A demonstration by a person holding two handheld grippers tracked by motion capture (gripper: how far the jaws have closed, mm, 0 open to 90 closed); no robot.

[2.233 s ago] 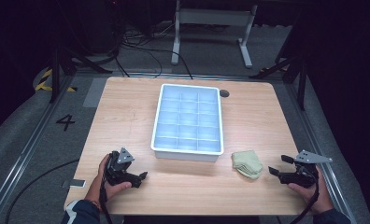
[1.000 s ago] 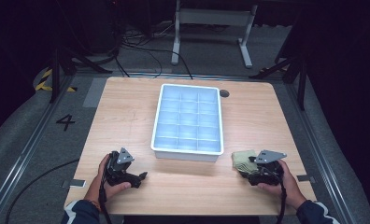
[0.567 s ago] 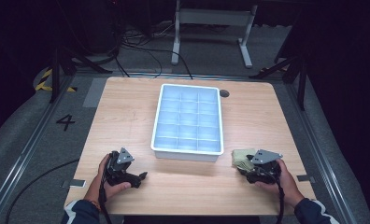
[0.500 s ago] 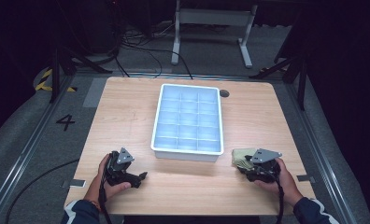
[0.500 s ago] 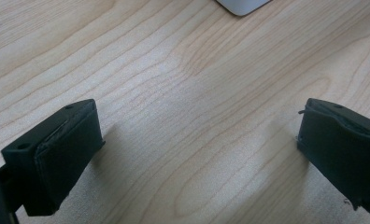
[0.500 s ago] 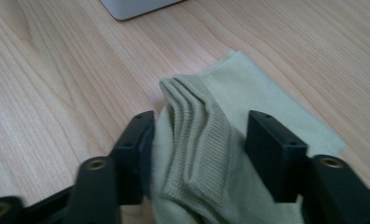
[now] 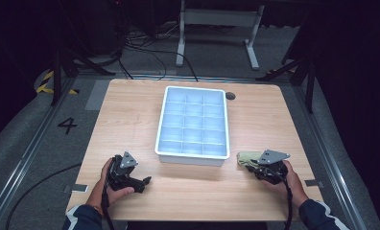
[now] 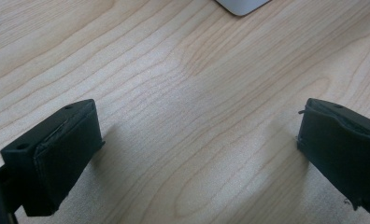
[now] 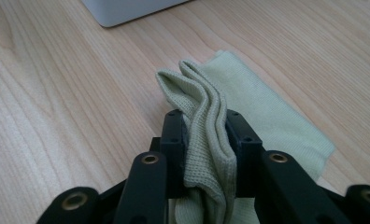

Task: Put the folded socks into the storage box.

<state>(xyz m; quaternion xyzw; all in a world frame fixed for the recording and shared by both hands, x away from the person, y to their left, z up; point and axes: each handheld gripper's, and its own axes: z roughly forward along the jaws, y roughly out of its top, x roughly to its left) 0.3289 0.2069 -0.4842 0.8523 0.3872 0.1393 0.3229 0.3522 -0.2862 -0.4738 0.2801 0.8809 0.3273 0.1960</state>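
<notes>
One room: dark, with cables and a grey frame on the floor beyond the table.
Table (image 7: 130,110): pale wood, grain running across.
Tray (image 7: 194,154): white, divided into compartments, mid-table.
Cloth (image 9: 267,112): pale yellow-green knit, near the tray's right front corner — a fold bunched up, the rest flat on the wood.
Right gripper (image 9: 205,140): jaws have just been closing — now pinching the cloth's raised fold.
Left gripper (image 8: 197,154): jaws wide apart over bare wood.

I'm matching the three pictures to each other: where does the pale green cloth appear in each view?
High view: green cloth lower right, under the right tool.
Right gripper view: centre, bunched and pinched between the jaws.
Left gripper view: bare table here.
Shared landmark: white tray.
</notes>
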